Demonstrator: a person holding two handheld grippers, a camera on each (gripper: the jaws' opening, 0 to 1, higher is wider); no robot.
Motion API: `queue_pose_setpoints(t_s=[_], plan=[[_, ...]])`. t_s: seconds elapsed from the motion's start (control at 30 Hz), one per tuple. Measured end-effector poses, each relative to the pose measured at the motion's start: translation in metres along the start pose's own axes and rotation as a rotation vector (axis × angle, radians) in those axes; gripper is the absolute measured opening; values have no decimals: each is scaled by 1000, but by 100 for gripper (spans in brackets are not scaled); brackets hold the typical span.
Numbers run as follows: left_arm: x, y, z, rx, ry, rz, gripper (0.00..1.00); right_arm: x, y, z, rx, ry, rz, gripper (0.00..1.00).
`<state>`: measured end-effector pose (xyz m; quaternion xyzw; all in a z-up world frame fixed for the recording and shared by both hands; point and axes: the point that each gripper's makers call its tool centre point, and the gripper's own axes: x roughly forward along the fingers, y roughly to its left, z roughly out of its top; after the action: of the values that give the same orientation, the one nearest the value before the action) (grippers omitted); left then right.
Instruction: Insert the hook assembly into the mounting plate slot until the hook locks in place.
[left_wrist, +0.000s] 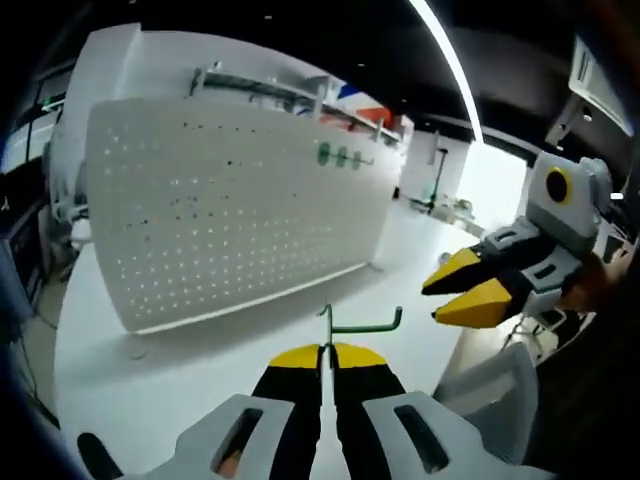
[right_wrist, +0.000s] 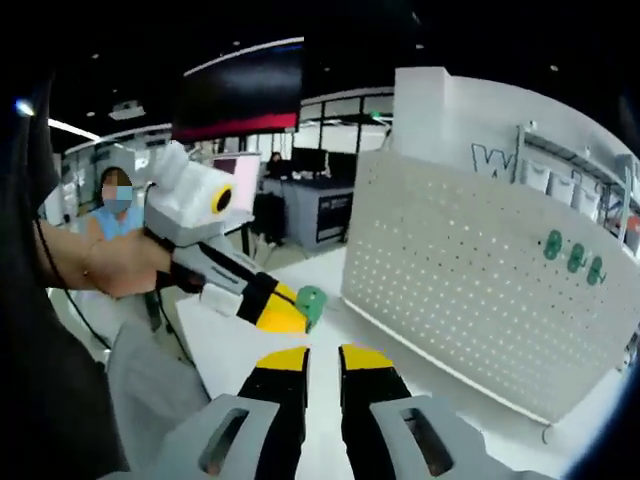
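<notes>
My left gripper (left_wrist: 325, 352) is shut on a thin green wire hook (left_wrist: 352, 324), whose bar sticks out to the right above the yellow tips. Ahead of it a white perforated mounting plate (left_wrist: 230, 210) stands upright on the table, a short way from the hook. Three green hooks (left_wrist: 340, 157) hang near the plate's upper right. My right gripper (left_wrist: 442, 298) comes in from the right, open and holding nothing. In the right gripper view my right gripper (right_wrist: 323, 358) is open, the left gripper (right_wrist: 288, 314) holds the green hook (right_wrist: 311, 302), and the plate (right_wrist: 480, 290) stands to the right.
The white table (left_wrist: 250, 350) runs under the plate and ends near both grippers. A hand (right_wrist: 125, 268) holds the left gripper. Shelving (left_wrist: 300, 95) stands behind the plate. A seated person (right_wrist: 115, 215) and desks with monitors (right_wrist: 320, 160) are farther off.
</notes>
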<state>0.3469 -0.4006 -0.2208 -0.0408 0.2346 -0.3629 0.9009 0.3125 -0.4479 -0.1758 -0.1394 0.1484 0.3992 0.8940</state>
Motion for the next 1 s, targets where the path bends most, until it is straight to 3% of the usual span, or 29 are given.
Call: queue_pose_setpoints(t_s=[0.17, 0.3, 0.47, 0.7, 1.0], plan=[[0, -3, 1, -43, -14, -11, 2, -1, 2, 11, 50, -56, -14, 8], [1, -13, 12, -125, -58, -51, 2, 3, 7, 14, 142, -85, -12, 8], [1, -21, 22, -111, -74, -53, 2, 4, 4, 19, 165, -116, -36, 7], [1, -25, 23, -128, -82, -70, 2, -1, -8, 22, 176, -137, -76, 8], [5, -44, 22, -157, -79, -144, 2, 2, -10, 22, 231, -142, -72, 10]])
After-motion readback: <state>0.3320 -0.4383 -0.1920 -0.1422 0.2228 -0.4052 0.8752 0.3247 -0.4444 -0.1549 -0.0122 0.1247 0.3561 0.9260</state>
